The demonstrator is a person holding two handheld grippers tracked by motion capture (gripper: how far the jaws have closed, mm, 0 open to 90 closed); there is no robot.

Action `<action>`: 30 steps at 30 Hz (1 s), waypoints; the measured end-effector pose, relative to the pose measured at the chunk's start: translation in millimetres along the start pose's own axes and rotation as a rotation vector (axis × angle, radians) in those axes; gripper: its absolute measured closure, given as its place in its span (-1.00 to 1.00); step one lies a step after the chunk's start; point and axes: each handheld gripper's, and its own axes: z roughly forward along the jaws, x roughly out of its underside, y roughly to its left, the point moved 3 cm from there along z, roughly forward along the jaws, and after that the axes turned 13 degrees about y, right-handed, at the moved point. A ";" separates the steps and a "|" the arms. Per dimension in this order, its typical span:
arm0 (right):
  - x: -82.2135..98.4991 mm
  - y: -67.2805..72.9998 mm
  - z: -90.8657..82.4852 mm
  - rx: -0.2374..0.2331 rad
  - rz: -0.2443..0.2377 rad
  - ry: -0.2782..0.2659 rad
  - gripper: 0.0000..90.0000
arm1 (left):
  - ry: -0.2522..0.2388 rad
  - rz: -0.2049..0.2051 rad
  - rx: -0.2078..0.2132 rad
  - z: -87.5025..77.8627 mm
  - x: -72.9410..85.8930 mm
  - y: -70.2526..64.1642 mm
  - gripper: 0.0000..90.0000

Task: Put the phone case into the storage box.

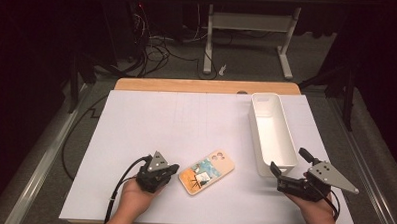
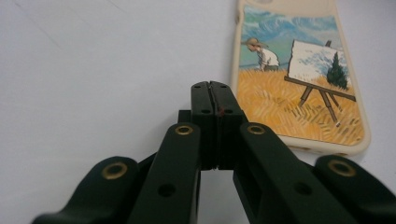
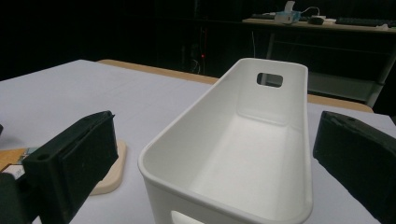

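We see the phone case (image 1: 207,172) lying flat on the white sheet (image 1: 151,130), just left of the white bin (image 1: 271,132). Left of the case, the left gripper (image 1: 170,169) is closed on nothing. By the bin's near end, the right gripper (image 1: 289,164) gapes wide.

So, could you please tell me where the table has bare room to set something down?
The widest free patch is the white sheet left of the bin and beyond the phone case. It is crowded along the near edge: left gripper, case, bin end, right gripper.
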 end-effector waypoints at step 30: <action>0.9 0.0 -2.0 0.011 0.008 0.001 -1.00 | -0.235 -0.203 -0.077 -63.1 56.9 68.3 0.03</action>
